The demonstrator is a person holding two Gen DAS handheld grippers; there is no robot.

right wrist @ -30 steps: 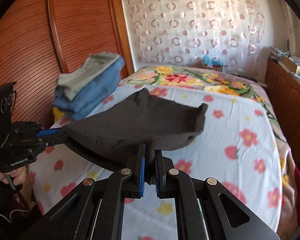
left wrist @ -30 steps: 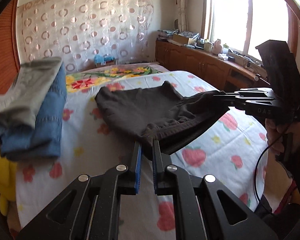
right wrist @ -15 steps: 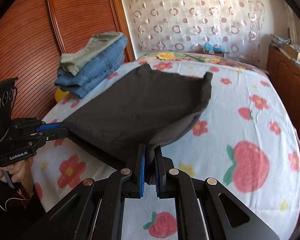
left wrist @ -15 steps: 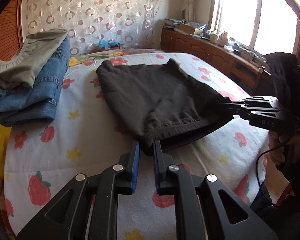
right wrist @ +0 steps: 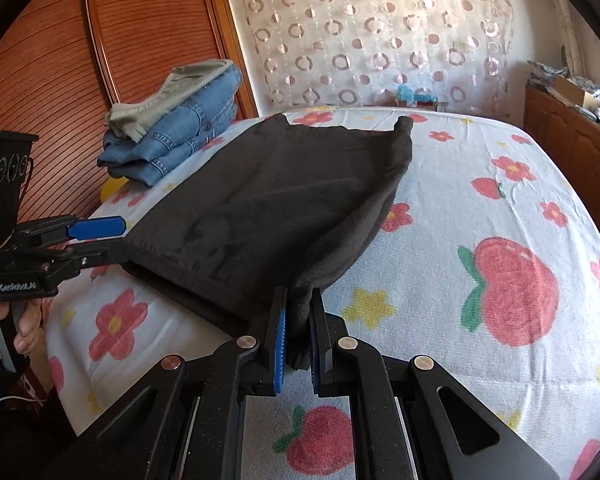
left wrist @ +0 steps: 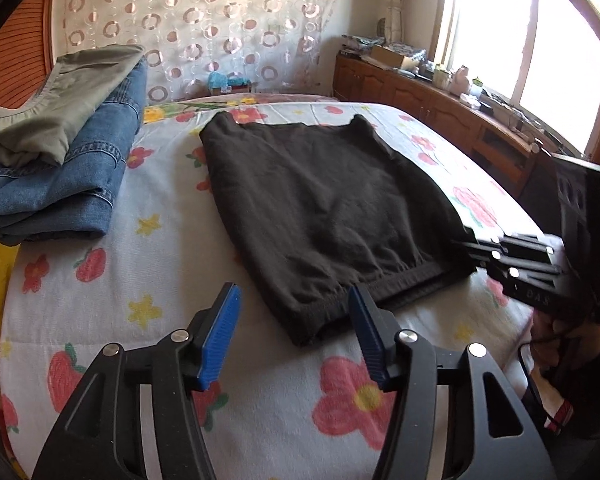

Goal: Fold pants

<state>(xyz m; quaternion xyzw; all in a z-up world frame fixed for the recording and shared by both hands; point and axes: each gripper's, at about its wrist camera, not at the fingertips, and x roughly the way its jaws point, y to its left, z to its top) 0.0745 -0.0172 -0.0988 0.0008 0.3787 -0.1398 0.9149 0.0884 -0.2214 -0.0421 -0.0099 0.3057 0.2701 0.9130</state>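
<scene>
Folded black pants (left wrist: 320,208) lie flat on the flowered bed, waistband edge toward me. My left gripper (left wrist: 294,336) is open, its blue pads on either side of the near left corner of the pants, not gripping. It also shows in the right wrist view (right wrist: 100,240), open at that corner. My right gripper (right wrist: 298,340) is shut on the near right corner of the black pants (right wrist: 268,208), holding it slightly raised. The right gripper shows in the left wrist view (left wrist: 476,248) at the pants' right corner.
A stack of folded blue jeans (left wrist: 60,176) with grey-green trousers (left wrist: 60,92) on top sits at the bed's left side. A wooden cabinet (left wrist: 440,108) runs under the window at right. A wooden wardrobe (right wrist: 60,60) stands left of the bed.
The pants were lowered onto the bed and lie flat. My left gripper opened and let go of its corner. My right gripper stays shut on its corner.
</scene>
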